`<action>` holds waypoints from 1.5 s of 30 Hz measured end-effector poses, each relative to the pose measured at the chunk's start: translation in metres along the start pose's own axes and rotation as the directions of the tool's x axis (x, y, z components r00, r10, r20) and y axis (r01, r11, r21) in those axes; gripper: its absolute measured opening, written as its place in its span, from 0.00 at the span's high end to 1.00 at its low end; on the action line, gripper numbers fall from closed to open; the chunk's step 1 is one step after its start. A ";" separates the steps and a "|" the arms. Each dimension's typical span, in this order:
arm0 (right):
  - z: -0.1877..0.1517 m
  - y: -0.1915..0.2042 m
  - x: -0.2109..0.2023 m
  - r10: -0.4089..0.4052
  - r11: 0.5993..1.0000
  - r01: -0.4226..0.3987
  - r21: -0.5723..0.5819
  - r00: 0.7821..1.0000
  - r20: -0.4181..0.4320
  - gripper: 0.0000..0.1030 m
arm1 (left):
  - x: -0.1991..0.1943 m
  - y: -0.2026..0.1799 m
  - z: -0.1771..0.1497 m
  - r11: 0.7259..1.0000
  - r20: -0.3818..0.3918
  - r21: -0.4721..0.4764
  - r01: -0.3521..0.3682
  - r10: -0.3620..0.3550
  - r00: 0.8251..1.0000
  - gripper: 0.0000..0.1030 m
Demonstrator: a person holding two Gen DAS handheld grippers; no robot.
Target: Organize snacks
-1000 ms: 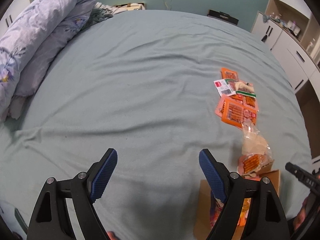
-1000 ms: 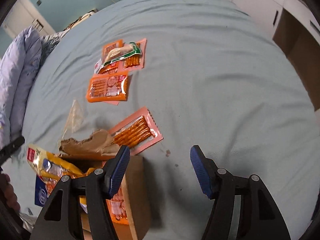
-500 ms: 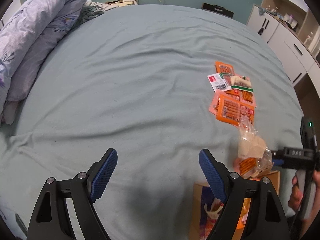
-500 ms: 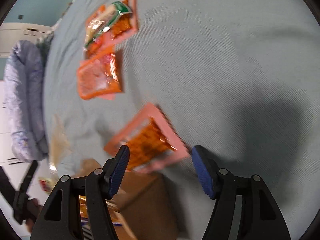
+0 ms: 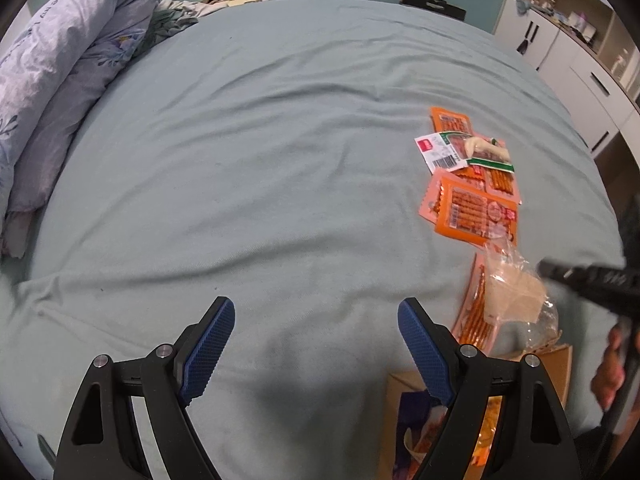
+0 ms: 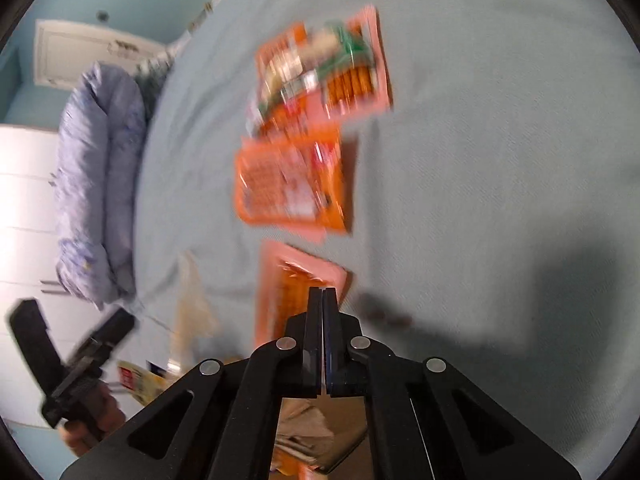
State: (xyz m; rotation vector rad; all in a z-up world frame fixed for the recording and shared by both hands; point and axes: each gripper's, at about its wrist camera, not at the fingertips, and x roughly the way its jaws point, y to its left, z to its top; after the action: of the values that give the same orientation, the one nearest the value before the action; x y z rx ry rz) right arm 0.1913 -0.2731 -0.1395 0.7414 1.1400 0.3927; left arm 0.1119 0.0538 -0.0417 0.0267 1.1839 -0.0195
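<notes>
Tongs right (image 6: 322, 300) pinching pink sausage pack (image 6: 294, 284) | labels unreadable

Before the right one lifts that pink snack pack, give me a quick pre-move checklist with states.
1. Right hand-held gripper shut on pink snack pack: ok.
2. Hold depth: only the pack's edge sits between the fingertips; cannot tell if secure.
3. Left hand-held gripper open, holding nothing, over bare sheet: ok.
4. Clear plastic bag lies over the pack's side: not ok, may drag.
5. Cardboard box open beside it: ok.
6. Right view sharpness: blurred, not ok.
</notes>
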 end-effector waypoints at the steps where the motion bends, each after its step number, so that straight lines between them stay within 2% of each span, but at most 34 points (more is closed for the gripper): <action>1: 0.003 -0.003 -0.013 0.014 1.000 -0.014 0.009 0.998 0.054 1.00 | 0.001 0.000 0.000 1.000 0.001 -0.001 -0.004 0.004 1.000 0.18; 3: 0.007 -0.012 -0.031 0.013 0.999 -0.017 0.029 0.991 0.132 1.00 | 0.002 -0.001 0.000 1.000 0.000 -0.002 -0.007 0.007 1.000 0.18; 5: 0.009 -0.023 -0.038 -0.008 0.999 0.000 0.051 0.987 0.160 1.00 | 0.003 -0.001 0.000 1.000 -0.007 -0.004 -0.006 0.006 1.000 0.18; 8: 0.003 -0.033 -0.027 0.030 0.992 -0.042 0.120 0.994 0.105 1.00 | 0.004 -0.001 0.000 1.000 -0.013 -0.006 0.000 0.000 1.000 0.18; 10: 0.004 -0.030 -0.015 0.002 0.991 -0.011 0.131 0.998 0.070 1.00 | 0.003 -0.002 0.000 1.000 -0.010 -0.004 -0.002 0.002 1.000 0.18; 11: 0.003 -0.024 -0.009 -0.026 0.995 0.019 0.094 0.997 0.071 1.00 | 0.002 -0.002 0.000 1.000 -0.009 -0.002 -0.004 0.004 1.000 0.18; 12: 0.005 -0.015 -0.008 -0.061 0.997 0.057 0.050 0.995 0.082 0.95 | 0.002 -0.001 0.000 1.000 -0.009 -0.002 -0.004 0.004 1.000 0.18; 14: 0.011 0.005 -0.012 -0.127 0.991 0.131 -0.029 0.985 0.113 0.75 | 0.002 -0.001 0.000 1.000 -0.009 -0.003 -0.003 0.003 1.000 0.18; 15: 0.015 0.013 -0.012 -0.155 0.983 0.167 -0.082 0.978 0.139 0.52 | 0.002 -0.001 0.000 1.000 -0.010 -0.004 -0.003 0.003 1.000 0.18; 16: 0.017 0.021 -0.013 -0.159 0.979 0.176 -0.103 0.975 0.152 0.37 | 0.003 -0.001 0.000 1.000 -0.012 -0.005 -0.004 0.004 1.000 0.18; 20: 0.029 0.030 -0.006 -0.111 0.985 0.128 -0.112 0.983 0.147 0.35 | 0.005 0.000 0.000 1.000 -0.019 -0.012 -0.002 0.002 1.000 0.18; 25: 0.053 0.038 0.027 -0.196 0.968 0.204 -0.148 0.978 0.066 0.35 | 0.010 0.002 0.001 1.000 -0.036 -0.018 0.014 -0.014 0.999 0.18; 28: 0.064 0.053 0.034 -0.234 0.939 0.250 -0.236 0.968 0.092 0.35 | 0.014 0.003 0.003 1.000 -0.044 -0.011 0.011 -0.011 0.999 0.18; 32: 0.076 0.084 0.045 -0.321 0.843 0.360 -0.400 0.933 0.163 0.35 | 0.020 0.005 0.006 1.000 -0.056 -0.017 0.008 -0.009 0.998 0.18; 33: 0.078 0.091 0.050 -0.330 0.819 0.367 -0.441 0.930 0.161 0.35 | 0.023 0.006 0.007 1.000 -0.061 -0.019 0.007 -0.008 0.998 0.18; 36: 0.072 0.104 0.068 -0.286 0.792 0.284 -0.540 0.955 0.084 0.35 | 0.029 0.008 0.010 1.000 -0.074 -0.025 0.007 -0.009 0.997 0.18; 38: 0.064 0.116 0.077 -0.282 0.748 0.250 -0.615 0.958 0.045 0.35 | 0.032 0.009 0.012 0.999 -0.081 -0.031 0.014 -0.017 0.997 0.18; 39: 0.055 0.126 0.083 -0.305 0.694 0.263 -0.670 0.951 0.057 0.35 | 0.033 0.010 0.013 0.999 -0.082 -0.033 0.016 -0.018 0.996 0.18; 41: 0.041 0.137 0.093 -0.337 0.613 0.278 -0.739 0.939 0.074 0.35 | 0.034 0.010 0.014 0.999 -0.084 -0.035 0.018 -0.021 0.996 0.18; 43: 0.028 0.144 0.099 -0.366 0.542 0.301 -0.784 0.925 0.102 0.30 | 0.035 0.010 0.014 0.999 -0.088 -0.032 0.019 -0.022 0.996 0.18; 44: 0.019 0.148 0.106 -0.392 0.490 0.324 -0.809 0.911 0.128 0.30 | 0.036 0.010 0.014 0.999 -0.089 -0.030 0.018 -0.021 0.996 0.18; 45: 0.013 0.151 0.112 -0.415 0.455 0.349 -0.819 0.897 0.151 0.30 | 0.037 0.010 0.014 0.999 -0.090 -0.028 0.017 -0.020 0.996 0.18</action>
State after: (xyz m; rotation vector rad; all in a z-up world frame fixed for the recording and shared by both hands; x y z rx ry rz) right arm 0.2588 -0.1009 -0.1057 -0.4068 0.9847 0.5141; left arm 0.1388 0.0636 -0.0703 -0.0078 1.2749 -0.0185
